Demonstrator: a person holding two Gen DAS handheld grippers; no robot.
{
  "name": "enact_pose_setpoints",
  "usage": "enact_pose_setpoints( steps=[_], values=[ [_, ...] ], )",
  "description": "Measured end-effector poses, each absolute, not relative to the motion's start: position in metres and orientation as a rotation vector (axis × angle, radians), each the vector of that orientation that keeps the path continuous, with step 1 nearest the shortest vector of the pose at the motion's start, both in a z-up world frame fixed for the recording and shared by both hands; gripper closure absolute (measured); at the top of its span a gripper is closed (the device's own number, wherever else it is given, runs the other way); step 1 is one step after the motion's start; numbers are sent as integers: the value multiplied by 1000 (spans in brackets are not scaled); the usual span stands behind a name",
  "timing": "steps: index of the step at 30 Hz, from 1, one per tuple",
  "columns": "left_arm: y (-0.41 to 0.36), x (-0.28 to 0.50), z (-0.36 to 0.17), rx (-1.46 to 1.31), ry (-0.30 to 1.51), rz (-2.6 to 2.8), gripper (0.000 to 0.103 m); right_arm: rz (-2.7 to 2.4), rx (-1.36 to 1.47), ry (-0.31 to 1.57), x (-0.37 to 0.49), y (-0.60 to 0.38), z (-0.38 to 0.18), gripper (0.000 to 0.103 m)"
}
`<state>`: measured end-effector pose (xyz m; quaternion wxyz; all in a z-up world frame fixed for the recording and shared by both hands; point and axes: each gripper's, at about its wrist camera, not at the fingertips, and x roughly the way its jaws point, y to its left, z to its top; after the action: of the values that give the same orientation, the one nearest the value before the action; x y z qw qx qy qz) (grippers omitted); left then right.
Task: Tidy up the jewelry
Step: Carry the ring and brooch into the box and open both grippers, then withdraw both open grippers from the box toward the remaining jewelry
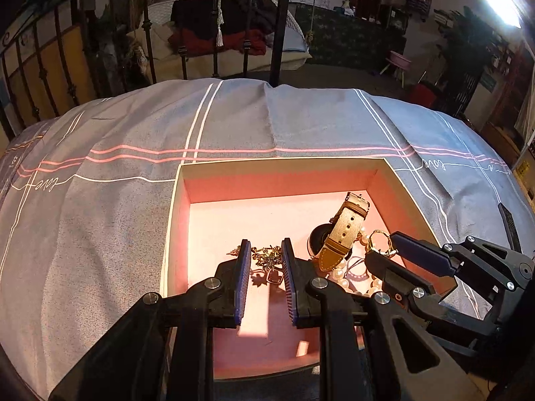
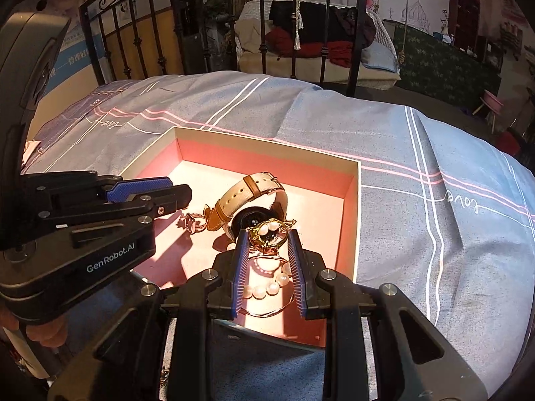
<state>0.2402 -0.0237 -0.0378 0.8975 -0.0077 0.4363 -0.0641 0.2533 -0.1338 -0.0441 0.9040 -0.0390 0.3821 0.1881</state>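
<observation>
Right claw (image 2: 269, 235) pinches the gold ring (image 2: 267, 239) above the box (image 2: 347, 167), ready to sort. Left claw (image 1: 265, 250) hangs half-open, empty, straddling a gold brooch (image 1: 267, 257).

- Open box (image 1: 388, 180): salmon-pink lining, cream rim, centre frame.
- Watch (image 2: 250, 190): beige strap, tan leather ends, black case back.
- Pearls (image 2: 267, 289): glossy white, lower centre.
- Ring (image 2: 267, 234): gold.
- Bedsheet (image 1: 117, 234): grey-blue, crossed by pink and white stripes.
- Gripper pads (image 1: 242, 277): blue on black.
</observation>
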Motion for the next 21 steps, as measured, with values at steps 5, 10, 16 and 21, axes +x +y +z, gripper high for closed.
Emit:
enact_pose_setpoints(
  steps=[5,10,16,21],
  values=[
    [-24,244,-41,-9,913,-130,85,393,-83,797,253,-133,-47,78],
    [-22,242,-40,-8,900,-110,71,396,-88,794,251,-132,-46,78],
    [-21,226,-23,8,834,-103,54,392,-99,776,242,-132,-42,64],
    [-14,197,-8,-16,786,-123,48,387,-100,718,216,-141,-28,52]
  ],
)
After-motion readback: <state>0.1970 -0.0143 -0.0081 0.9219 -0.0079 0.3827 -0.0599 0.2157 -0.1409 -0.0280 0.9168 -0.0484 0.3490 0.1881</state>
